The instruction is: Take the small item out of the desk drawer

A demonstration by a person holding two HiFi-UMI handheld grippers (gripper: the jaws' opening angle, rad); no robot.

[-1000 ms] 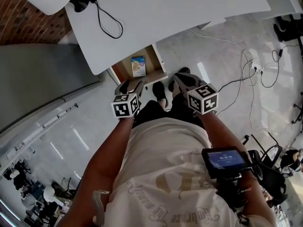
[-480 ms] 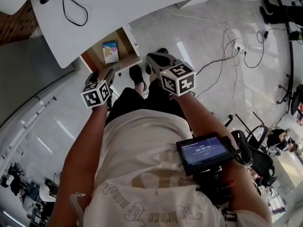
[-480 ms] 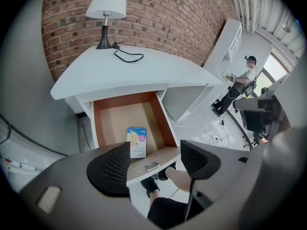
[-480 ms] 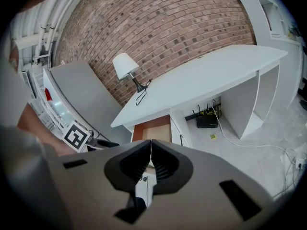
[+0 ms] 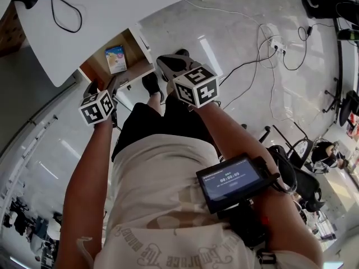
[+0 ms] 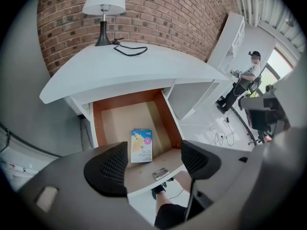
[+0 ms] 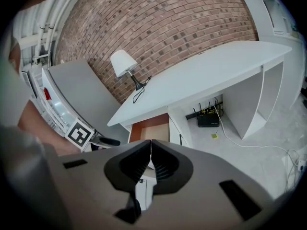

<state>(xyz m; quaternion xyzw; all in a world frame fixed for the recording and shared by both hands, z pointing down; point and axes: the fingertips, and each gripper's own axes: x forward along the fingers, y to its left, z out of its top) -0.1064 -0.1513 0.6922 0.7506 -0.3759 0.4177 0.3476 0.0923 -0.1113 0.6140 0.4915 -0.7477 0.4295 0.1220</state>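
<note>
The desk drawer (image 6: 115,115) stands pulled open under the white desk (image 6: 129,68). On its wooden floor lies a small blue and yellow box (image 6: 141,145), flat and near the front panel with its metal handle (image 6: 160,173). My left gripper (image 6: 153,163) hovers above and in front of the drawer, jaws wide open, nothing between the pads. In the head view the box (image 5: 115,59) lies just beyond the left gripper (image 5: 102,86). My right gripper (image 5: 162,61) hangs to the right of the drawer (image 5: 132,72), shut and empty; its tips (image 7: 150,145) meet.
A white lamp (image 6: 103,8) and its black cord sit on the desk top. Under the desk to the right is a black router (image 7: 209,120). Cables and a power strip (image 5: 277,43) trail over the tiled floor. A person (image 6: 244,78) stands far right.
In the head view the desk, drawer and both grippers have slid left and up. The left gripper stays just short of the drawer front; the right stays shut.
</note>
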